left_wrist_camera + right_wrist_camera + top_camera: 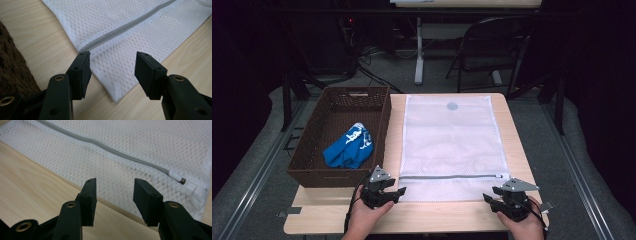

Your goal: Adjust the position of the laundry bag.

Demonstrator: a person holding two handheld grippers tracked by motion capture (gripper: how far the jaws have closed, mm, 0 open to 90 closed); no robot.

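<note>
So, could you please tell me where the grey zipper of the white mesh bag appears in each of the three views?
High view: the zipper runs across the mesh bag near its front edge, between the two hand-held grippers.
Left gripper view: it slants from the upper right down to the bag's corner by the left jaw.
Right gripper view: it slants from the upper left down to the right.
Shared landmark: the white zipper pull, at the zipper's right end.

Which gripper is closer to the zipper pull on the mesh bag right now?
Right. The right gripper sits just below the zipper pull at the mesh bag's right end; the left gripper is at the opposite corner.
</note>
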